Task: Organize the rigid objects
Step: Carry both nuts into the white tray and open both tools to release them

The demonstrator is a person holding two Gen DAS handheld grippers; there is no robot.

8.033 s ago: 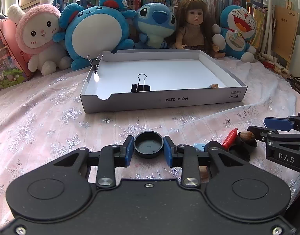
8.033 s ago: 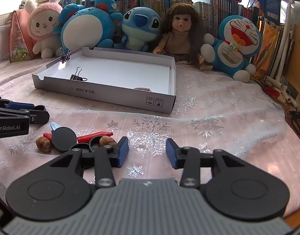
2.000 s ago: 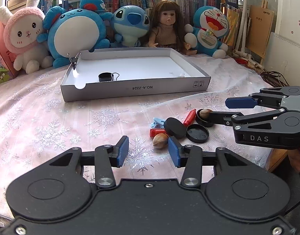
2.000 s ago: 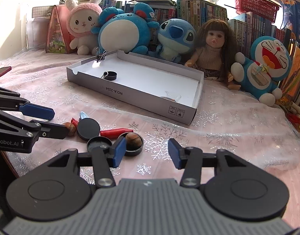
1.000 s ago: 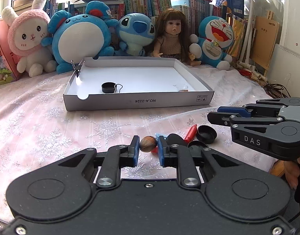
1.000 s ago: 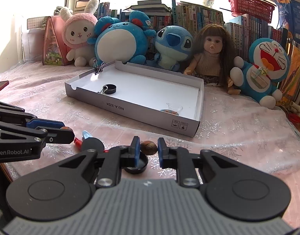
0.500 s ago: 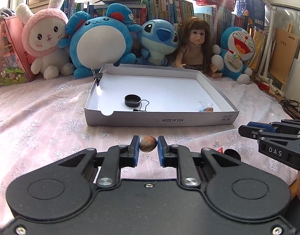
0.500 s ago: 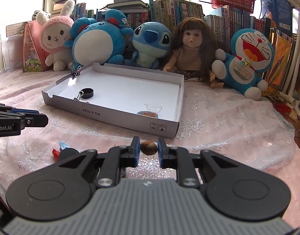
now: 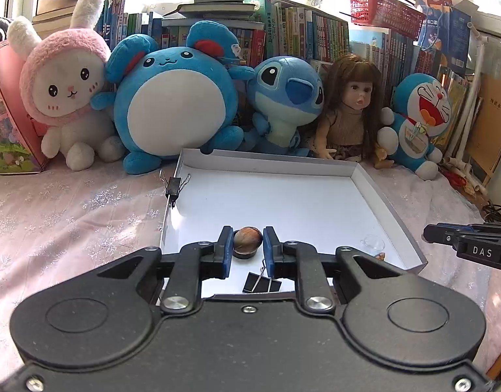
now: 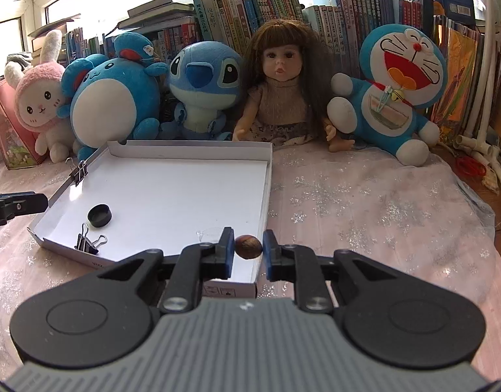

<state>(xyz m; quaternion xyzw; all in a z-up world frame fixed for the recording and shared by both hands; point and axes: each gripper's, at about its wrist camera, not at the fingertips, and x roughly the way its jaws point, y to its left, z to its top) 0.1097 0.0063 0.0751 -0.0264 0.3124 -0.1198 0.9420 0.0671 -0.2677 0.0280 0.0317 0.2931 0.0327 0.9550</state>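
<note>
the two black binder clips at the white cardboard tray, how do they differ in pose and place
One black binder clip is clamped on the left wall of the white cardboard tray, standing up with wire handles raised. The other black binder clip lies loose on the tray floor near the front corner, handles flat. Both are black with silver wire handles.

I am looking into a home, most likely a child's room or study. Across the middle of the frame sits a row of soft toys (image 10: 113,98) with a doll (image 10: 283,88) among them, all leaning against tightly packed books (image 10: 332,9). Above them, at the upper right, stands a red basket (image 9: 386,13). The worktop wears a pink cloth (image 10: 364,202) with snowflakes, and bright daylight comes through a window (image 10: 8,16) at the upper left.
</note>
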